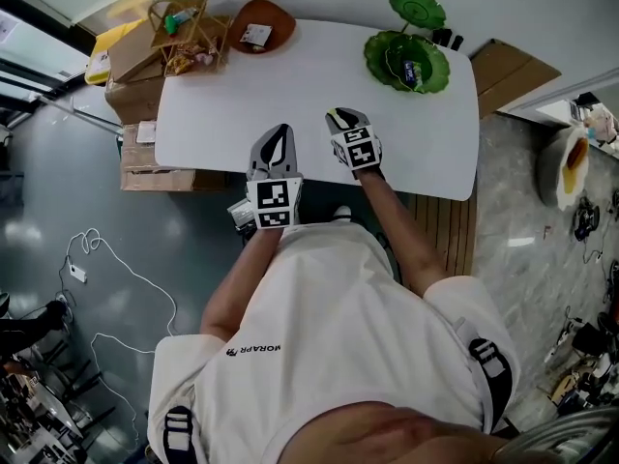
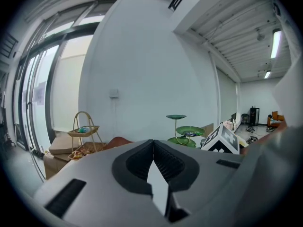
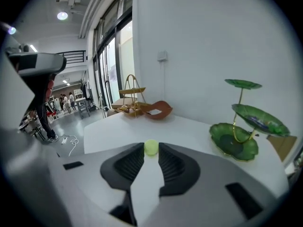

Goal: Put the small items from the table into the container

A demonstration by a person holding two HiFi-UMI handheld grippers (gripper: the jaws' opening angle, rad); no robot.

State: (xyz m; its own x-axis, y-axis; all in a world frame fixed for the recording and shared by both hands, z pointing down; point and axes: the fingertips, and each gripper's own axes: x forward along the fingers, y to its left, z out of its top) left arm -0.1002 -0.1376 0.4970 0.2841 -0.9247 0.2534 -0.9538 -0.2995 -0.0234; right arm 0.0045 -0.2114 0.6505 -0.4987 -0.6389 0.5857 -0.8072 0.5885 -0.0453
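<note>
My right gripper [image 3: 151,151] is shut on a small yellow-green ball [image 3: 151,146] pinched at its tips, held above the white table [image 3: 118,129]. In the head view it [image 1: 337,116] hovers over the table's near middle. The green leaf-shaped tiered dish [image 1: 406,61] stands at the far right, with a small wrapped item [image 1: 412,70] in its lower leaf; it [image 3: 234,143] lies ahead and to the right of the ball. My left gripper [image 2: 153,143] is shut with nothing between its jaws, near the table's front edge [image 1: 279,131].
A brown bowl [image 1: 261,22] with a white packet sits at the far left of the table, next to a wire basket stand [image 1: 182,32] with snacks. Cardboard boxes [image 1: 135,66] are stacked off the left edge. A cable lies on the floor [image 1: 87,249].
</note>
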